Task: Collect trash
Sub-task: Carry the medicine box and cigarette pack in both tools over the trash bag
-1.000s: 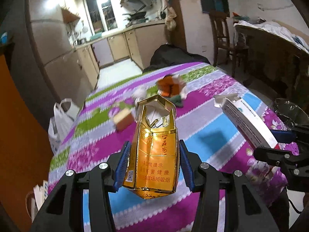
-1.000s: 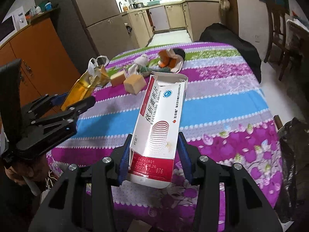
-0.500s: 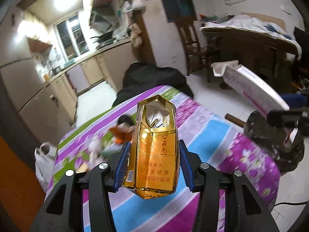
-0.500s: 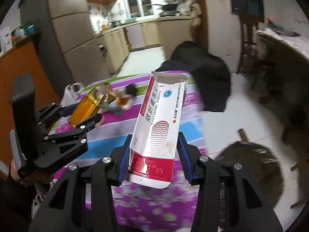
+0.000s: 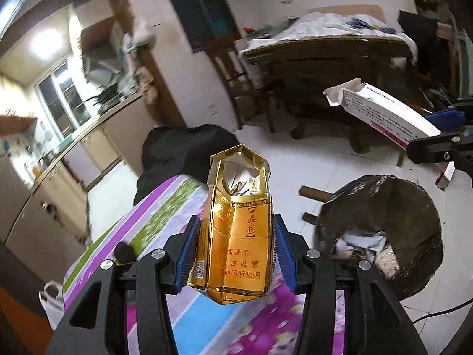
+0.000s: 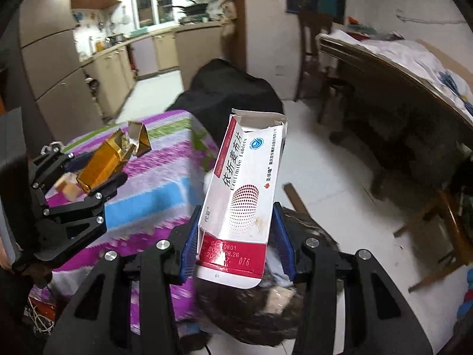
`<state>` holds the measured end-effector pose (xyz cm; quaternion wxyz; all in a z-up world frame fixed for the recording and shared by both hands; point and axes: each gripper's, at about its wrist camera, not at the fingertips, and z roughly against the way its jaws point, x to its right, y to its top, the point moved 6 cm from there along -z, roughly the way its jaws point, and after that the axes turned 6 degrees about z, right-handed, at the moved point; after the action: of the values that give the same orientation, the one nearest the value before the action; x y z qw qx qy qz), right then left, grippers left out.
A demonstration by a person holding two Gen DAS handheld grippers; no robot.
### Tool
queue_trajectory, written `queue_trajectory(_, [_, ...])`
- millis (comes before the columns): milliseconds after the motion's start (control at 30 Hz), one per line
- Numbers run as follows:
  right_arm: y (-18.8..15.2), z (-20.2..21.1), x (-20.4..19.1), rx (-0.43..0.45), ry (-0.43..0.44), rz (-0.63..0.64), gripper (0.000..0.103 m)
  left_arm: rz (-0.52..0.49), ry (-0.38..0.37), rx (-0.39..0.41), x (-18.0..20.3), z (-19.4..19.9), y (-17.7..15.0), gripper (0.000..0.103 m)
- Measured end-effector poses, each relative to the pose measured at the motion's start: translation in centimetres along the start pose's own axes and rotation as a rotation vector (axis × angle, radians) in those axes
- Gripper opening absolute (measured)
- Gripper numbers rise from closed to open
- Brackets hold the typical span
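The left gripper [image 5: 233,254] fingers clamp a gold cigarette pack [image 5: 238,236], the right gripper [image 6: 238,245] a white medicine box [image 6: 242,201], near the trash bag [image 5: 381,227]; both light, crushable cardboard, best held by their sides

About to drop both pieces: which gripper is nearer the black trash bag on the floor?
Right. The right gripper hangs just above the trash bag with the white box; the left gripper, holding the gold pack, is over the table edge beside it.

Gold cigarette pack [image 5: 239,236]: "CIGARETTES" across its upper band, and below it the Chinese warning lines "提示", "害健康" and "场所吸烟". White medicine box [image 6: 245,195]: "Ezetimibe Tablets", large Chinese lettering, and on the red band "08.26" and "076".
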<state>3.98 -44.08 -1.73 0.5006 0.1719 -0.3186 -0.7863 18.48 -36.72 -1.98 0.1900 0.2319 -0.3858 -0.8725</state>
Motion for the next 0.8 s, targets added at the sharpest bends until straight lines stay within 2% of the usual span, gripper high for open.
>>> queue_trajectory(300, [-3.1, -1.0, 5.3, -0.074, -0.055, -0.067, 0.044, -0.123, -0.060, -0.019, 9.2, -4.2, 1.9, 0.050])
queue_trajectory(500, [-4.6, -1.8, 6.8, -0.110, -0.072, -0.086, 0.044, -0.174, -0.077, -0.045, 12.3, -6.4, 1.0, 0.050])
queue_trajectory(800, [-6.5, -2.9, 8.0, -0.180, -0.072, -0.086, 0.045, -0.223, -0.103, -0.100, 14.8, -9.2, -1.0, 0.050])
